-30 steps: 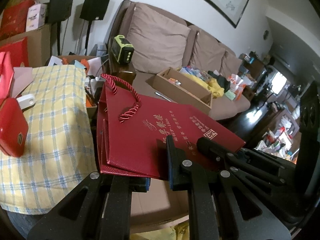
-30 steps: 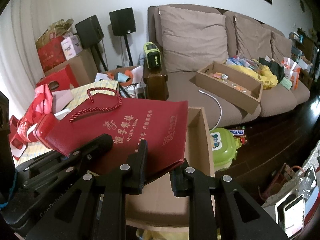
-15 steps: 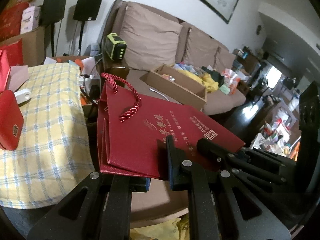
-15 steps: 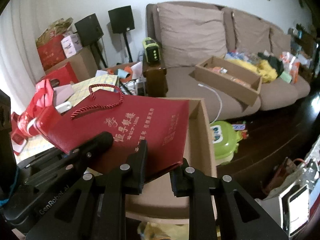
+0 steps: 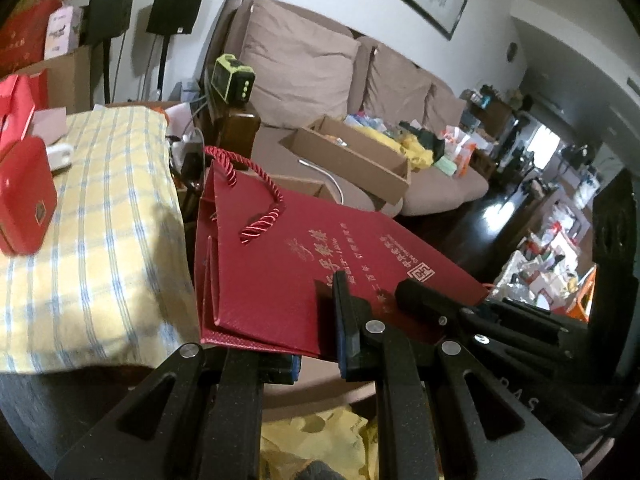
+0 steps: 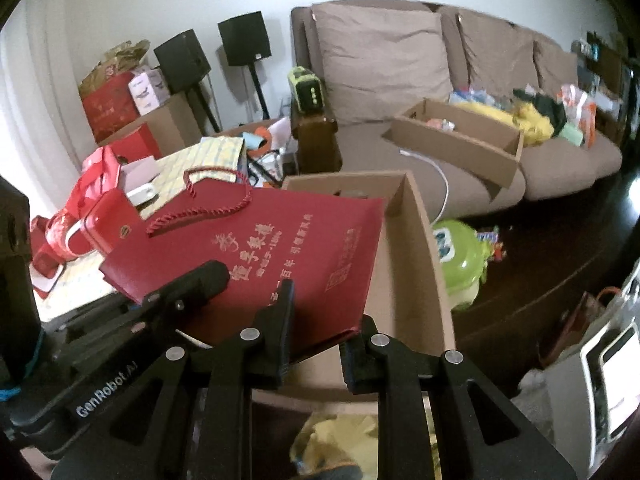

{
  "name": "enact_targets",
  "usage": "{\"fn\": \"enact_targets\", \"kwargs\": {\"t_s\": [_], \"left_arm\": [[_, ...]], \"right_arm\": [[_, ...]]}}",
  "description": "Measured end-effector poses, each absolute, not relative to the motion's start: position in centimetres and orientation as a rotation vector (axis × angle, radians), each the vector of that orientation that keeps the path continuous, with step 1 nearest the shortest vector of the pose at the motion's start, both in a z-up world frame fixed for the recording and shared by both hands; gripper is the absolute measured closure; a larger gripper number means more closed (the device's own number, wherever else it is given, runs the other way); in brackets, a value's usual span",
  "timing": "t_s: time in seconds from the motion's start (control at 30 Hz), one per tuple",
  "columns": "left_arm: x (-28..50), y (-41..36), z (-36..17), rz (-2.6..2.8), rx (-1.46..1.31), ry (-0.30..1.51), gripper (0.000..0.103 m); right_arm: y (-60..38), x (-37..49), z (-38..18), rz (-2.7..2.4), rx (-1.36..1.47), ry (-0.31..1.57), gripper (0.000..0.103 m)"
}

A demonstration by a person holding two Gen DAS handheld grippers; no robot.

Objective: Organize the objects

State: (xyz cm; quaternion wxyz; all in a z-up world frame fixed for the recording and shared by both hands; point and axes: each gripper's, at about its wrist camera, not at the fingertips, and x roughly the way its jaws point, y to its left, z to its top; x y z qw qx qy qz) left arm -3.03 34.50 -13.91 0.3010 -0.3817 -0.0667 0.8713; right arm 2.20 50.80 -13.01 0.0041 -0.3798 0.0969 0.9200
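Red bag [image 5: 288, 264] held flat over open carton [image 6: 416, 240] — clamped by left gripper [image 5: 316, 344] and right gripper [image 6: 316, 344]. Checked cloth [image 5: 100, 216] beside; sofa [image 6: 400, 80] behind.

Counter [image 5: 48, 400] at left, draped with yellow checked cloth [image 5: 108, 216]; red tin [image 5: 24, 204] and white item [image 5: 60, 154] lie on the cloth. Sofa [image 6: 472, 196] far right: 1 open cardboard tray [image 6: 456, 144], white cable [image 6: 436, 172]. Dark floor [image 6: 560, 256]: green container [image 6: 460, 256].
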Motion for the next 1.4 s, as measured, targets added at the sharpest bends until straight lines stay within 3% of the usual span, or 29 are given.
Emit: {"fn": "enact_targets", "kwargs": {"t_s": [0.4, 0.63, 0.87, 1.13, 1.4], "left_arm": [[-2.2, 35.8, -15.6, 2.307, -1.041, -0.112, 0.090], [-0.7, 36.7, -16.9, 2.330, -0.903, -0.021, 0.089], [-2.6, 37.2, -17.6, 2.288, -1.040, -0.064, 0.089], [-2.9, 39.4, -18.3, 2.289, -1.129, 0.019, 0.089], [-2.9, 40.2, -19.8, 2.266, -1.215, 0.051, 0.089]], "right_arm": [[51.9, 4.3, -16.1, 2.923, -1.090, 0.403, 0.084], [53.0, 4.8, -17.2, 2.971, -1.013, 0.395, 0.084], [52.8, 3.6, -18.3, 2.917, -1.093, 0.365, 0.084], [55.2, 2.9, -19.8, 2.823, -1.190, 0.597, 0.084], [55.1, 2.6, -21.0, 2.754, -1.290, 0.550, 0.083]]}}
